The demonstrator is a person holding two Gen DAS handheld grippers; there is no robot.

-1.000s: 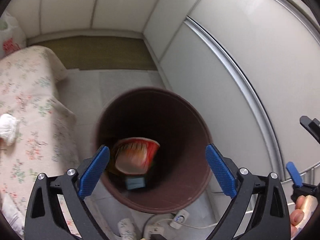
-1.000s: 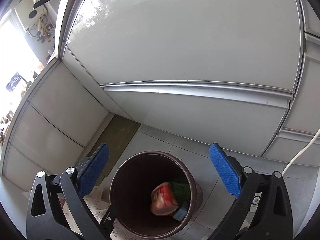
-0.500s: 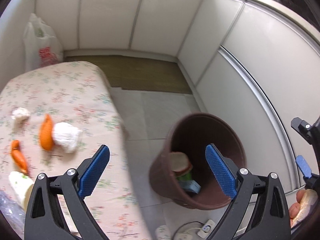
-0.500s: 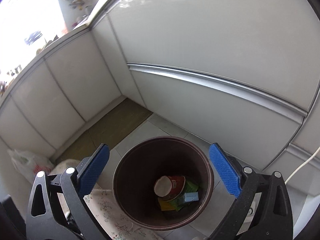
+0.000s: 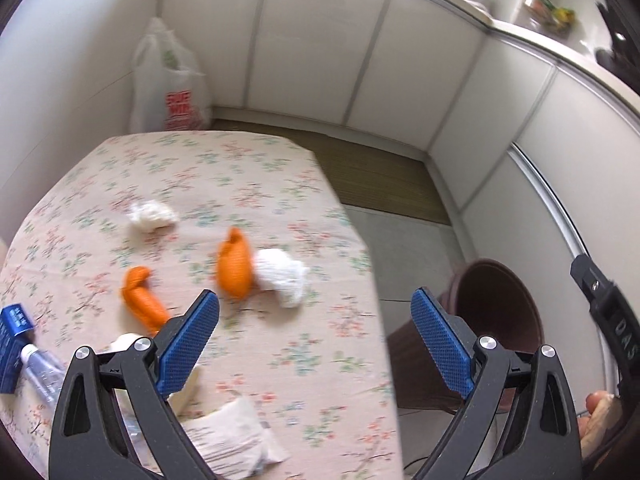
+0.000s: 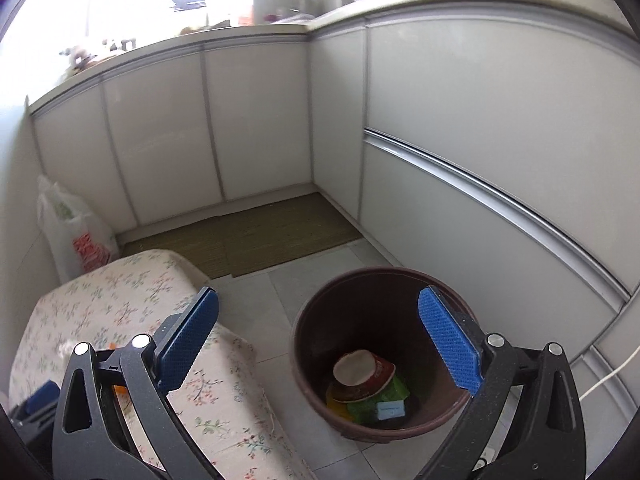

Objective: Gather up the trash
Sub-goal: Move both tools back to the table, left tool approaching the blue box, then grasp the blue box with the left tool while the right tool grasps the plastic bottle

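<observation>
Your left gripper [image 5: 315, 344] hangs empty with its jaws wide apart over the floral table [image 5: 320, 364]; your right gripper [image 6: 318, 340] is just as wide above the brown bin [image 6: 316, 384], which holds a red cup [image 6: 366, 374]. Ahead lie two orange scraps [image 5: 235, 266] and two white tissue wads [image 5: 282, 276].

Black angular left gripper [image 5: 315, 344] and right gripper [image 6: 318, 344], blue textured fingers [image 5: 188, 340], silver screws
</observation>
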